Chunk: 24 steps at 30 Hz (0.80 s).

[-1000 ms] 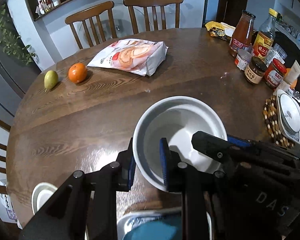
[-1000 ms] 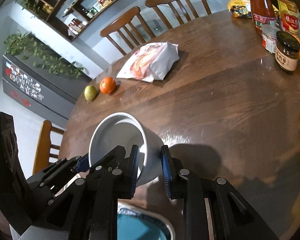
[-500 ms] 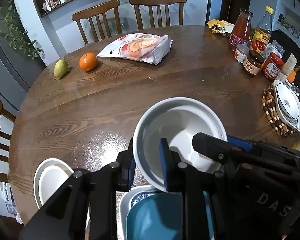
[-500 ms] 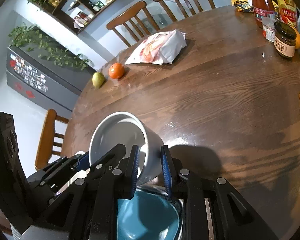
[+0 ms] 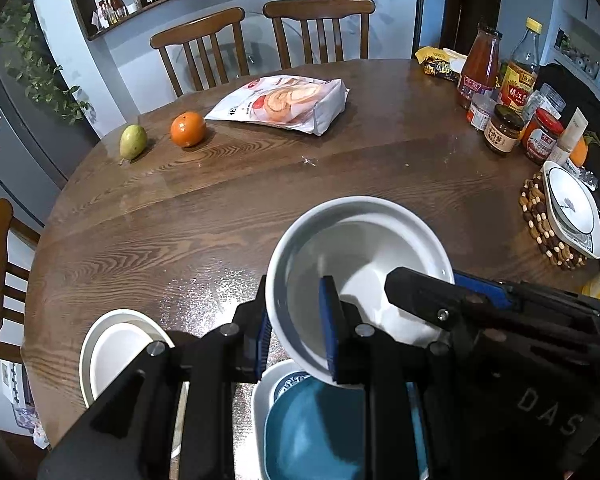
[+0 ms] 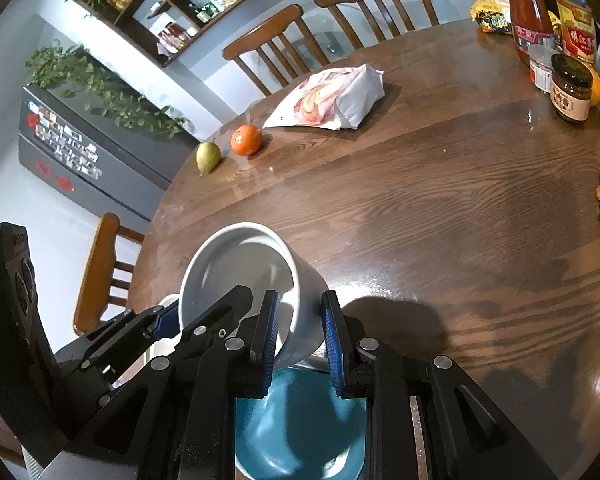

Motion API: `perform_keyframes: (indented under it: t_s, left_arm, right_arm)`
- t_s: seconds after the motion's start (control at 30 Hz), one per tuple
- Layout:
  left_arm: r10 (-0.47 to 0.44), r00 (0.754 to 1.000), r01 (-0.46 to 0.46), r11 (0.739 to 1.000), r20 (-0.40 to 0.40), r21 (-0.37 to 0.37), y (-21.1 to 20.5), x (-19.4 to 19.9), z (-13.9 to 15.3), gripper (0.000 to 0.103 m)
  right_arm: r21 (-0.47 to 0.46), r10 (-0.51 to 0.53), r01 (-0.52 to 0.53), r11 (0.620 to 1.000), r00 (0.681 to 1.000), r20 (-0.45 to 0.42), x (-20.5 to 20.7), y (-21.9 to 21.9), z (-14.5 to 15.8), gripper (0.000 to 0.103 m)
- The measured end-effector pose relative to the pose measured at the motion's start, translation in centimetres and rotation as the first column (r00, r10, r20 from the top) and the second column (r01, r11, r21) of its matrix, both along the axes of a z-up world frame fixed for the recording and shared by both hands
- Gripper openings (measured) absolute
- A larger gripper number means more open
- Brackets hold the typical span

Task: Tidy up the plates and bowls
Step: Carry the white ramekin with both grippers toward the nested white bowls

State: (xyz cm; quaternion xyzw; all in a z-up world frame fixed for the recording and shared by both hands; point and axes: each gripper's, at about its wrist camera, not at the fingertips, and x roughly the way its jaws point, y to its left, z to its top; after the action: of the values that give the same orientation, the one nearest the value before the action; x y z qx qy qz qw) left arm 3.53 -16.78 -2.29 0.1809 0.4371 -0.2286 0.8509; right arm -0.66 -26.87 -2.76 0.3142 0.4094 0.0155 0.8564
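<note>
white bowl carried by both grippers above the teal bowl

the white bowl [image 5: 360,276] is clamped on opposite sides of its rim: the left gripper [image 5: 296,332] is closed over the left wall, one pad inside and one outside, and the right gripper [image 6: 300,332] is closed the same way over the right wall. the bowl is held off the round wooden table [image 5: 260,200], tipped so that its mouth faces away from the holder. the teal bowl [image 6: 296,432] sits directly below and slightly nearer the holder, inside a white blue-patterned dish [image 5: 288,384]. a white plate [image 5: 116,348] lies to the left, near the table edge. nesting is judged to be the coming move, which turns on the white bowl being levelled and centred over the teal one; neither hand is nearer, both being on the rim.
</note>
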Motion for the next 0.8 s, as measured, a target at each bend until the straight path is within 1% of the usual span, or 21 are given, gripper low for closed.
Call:
perform_keyframes:
  t_s: [0.8]
  left_arm:
    - [0.018,0.999,-0.017,1.0,0.039,-0.021,1.7,-1.0,1.6,0.02]
  right_arm:
    - [-0.012,0.018,-0.018,1.0,0.999,0.026,-0.7,1.4,1.5,0.025]
